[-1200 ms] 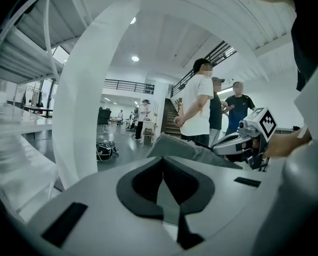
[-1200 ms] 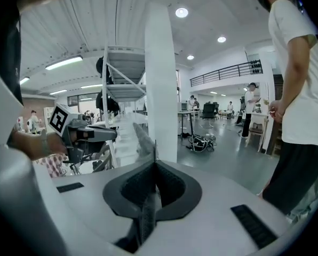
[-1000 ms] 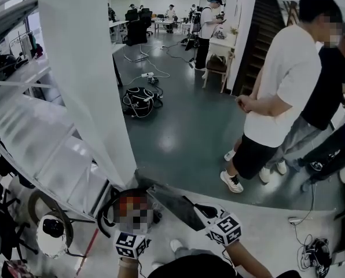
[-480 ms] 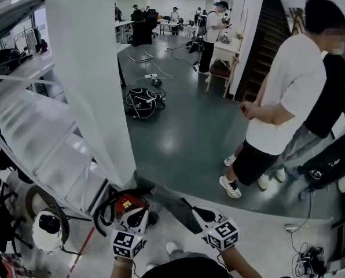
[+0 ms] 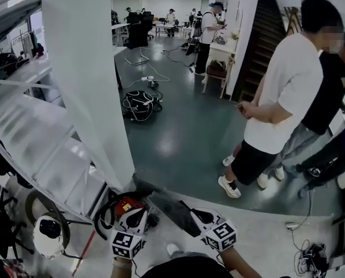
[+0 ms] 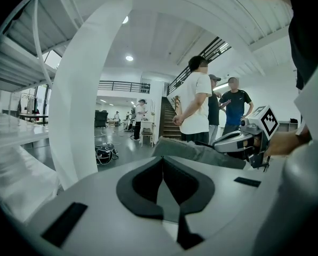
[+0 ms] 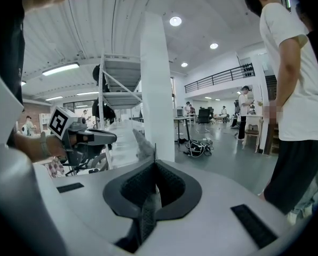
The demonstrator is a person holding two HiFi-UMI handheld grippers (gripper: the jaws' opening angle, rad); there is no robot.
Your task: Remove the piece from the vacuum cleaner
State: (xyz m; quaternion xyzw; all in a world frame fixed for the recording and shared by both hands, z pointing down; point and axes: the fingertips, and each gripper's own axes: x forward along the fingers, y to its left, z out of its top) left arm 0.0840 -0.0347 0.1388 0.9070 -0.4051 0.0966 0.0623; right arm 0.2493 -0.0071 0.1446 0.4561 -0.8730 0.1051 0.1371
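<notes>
So both grippers are down at the bottom of the head view, side by side. The left gripper [image 5: 133,214] points at the vacuum cleaner [image 5: 125,203], the red and black thing on the floor [image 5: 178,132] at the foot of the big white column [image 5: 85,68], with its black hose [image 5: 103,219] looped round the left side.

The piece [image 5: 167,204] is a long, flat, dark grey part. It runs at a slant from just beside the column base down to the right gripper [image 5: 195,214], passing right next to the vacuum cleaner's red body. From this angle I can't tell if its far end is touching the vacuum or not.

In the right gripper view the fingers [image 7: 164,183] are pressed together, and the grey piece [image 7: 143,145] sticks out from the tips, a bit left of the seam. It looks nipped by a thin edge. The left gripper view backs that up, since the piece [image 6: 201,152] runs straight into the front of the right gripper [image 6: 243,143].

The left gripper's fingers [image 6: 148,180] are squeezed together too, with nothing between them. The piece lies crosswise just past their tips, not touching.

A person in a white t-shirt [image 5: 282,91] stands on the right with others behind, well apart from all this.
</notes>
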